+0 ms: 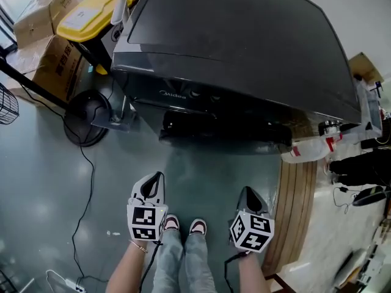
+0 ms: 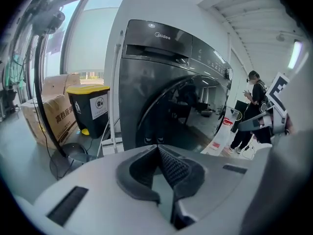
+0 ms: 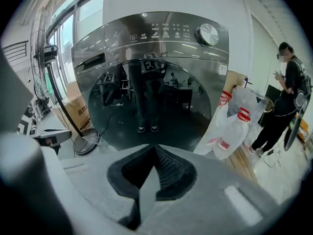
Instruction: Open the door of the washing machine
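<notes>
Left gripper [image 1: 157, 177]: jaws clenched, ribbed pads meeting, nothing btwn them. Right gripper [image 1: 247, 192]: same, pressed together & empty. In head view I see both held low, side by side, w/ the person's 2 shoes [image 1: 183, 226] btwn them.

Ahead of both jaw tips, well apart from them, stands the dark grey glossy front-loading washing machine [image 3: 151, 58]. Its big round dark glass door [image 3: 146, 102] sits flush in the front, i.e. shut. It's dead ahead of the right jaws, ahead & slightly right of the left jaws. A round silver knob [image 3: 209, 34] on the control panel is above & right of the right jaws. Shiny grey-green floor [image 1: 201, 176] lies btwn jaws & machine.

Left of the left jaws: a black plastic bin w/ yellow lid [image 2: 93, 106], brown cardboard boxes [image 2: 51, 119] just beside it, & the black round base of a fan stand [image 2: 66, 163] nearer me.

Right of the right jaws: white plastic bags w/ red print [image 3: 234, 124] by the machine's side, next to a strip of wooden planks [image 1: 296, 200]. Further right a person in dark clothes [image 3: 286, 97] stands.
</notes>
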The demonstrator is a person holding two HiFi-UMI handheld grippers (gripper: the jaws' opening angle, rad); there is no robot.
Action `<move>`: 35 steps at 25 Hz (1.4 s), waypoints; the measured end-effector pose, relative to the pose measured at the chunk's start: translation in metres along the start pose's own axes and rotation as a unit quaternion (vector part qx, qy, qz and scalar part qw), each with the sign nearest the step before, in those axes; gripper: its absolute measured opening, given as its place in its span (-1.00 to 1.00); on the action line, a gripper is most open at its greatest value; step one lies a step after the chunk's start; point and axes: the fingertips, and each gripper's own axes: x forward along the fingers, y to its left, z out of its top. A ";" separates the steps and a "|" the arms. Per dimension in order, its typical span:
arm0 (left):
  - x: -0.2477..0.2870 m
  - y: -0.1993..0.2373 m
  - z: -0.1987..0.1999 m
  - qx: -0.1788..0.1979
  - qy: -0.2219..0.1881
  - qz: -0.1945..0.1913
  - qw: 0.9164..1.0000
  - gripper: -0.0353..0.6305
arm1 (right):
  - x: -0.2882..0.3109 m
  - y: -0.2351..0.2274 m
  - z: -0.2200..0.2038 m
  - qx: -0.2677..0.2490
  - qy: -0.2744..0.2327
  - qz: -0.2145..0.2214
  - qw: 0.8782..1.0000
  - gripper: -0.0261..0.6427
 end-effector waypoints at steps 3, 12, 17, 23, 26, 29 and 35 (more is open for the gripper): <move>0.004 0.003 -0.007 0.001 0.001 0.000 1.000 -0.88 | 0.004 -0.001 -0.004 -0.001 0.001 0.000 1.000 -0.90; 0.013 0.012 0.002 0.000 -0.009 -0.012 1.000 -0.88 | 0.010 0.001 -0.005 0.002 0.004 0.001 1.000 -0.91; 0.018 0.012 0.010 0.009 -0.012 -0.037 0.999 -0.88 | 0.013 0.002 -0.006 0.010 0.006 -0.002 1.000 -0.90; 0.025 0.010 0.018 0.047 -0.007 -0.069 0.997 -0.87 | 0.015 0.001 -0.008 0.023 0.008 -0.011 1.000 -0.90; 0.030 0.010 0.023 0.061 -0.004 -0.082 0.995 -0.82 | 0.015 0.001 -0.009 0.030 0.009 -0.015 0.999 -0.90; 0.034 0.009 0.030 0.070 0.000 -0.095 0.993 -0.59 | 0.015 0.000 -0.010 0.036 0.011 -0.018 0.999 -0.90; 0.044 0.014 0.040 0.121 0.000 -0.113 0.986 -0.46 | 0.016 -0.004 -0.009 0.044 0.014 -0.022 0.999 -0.90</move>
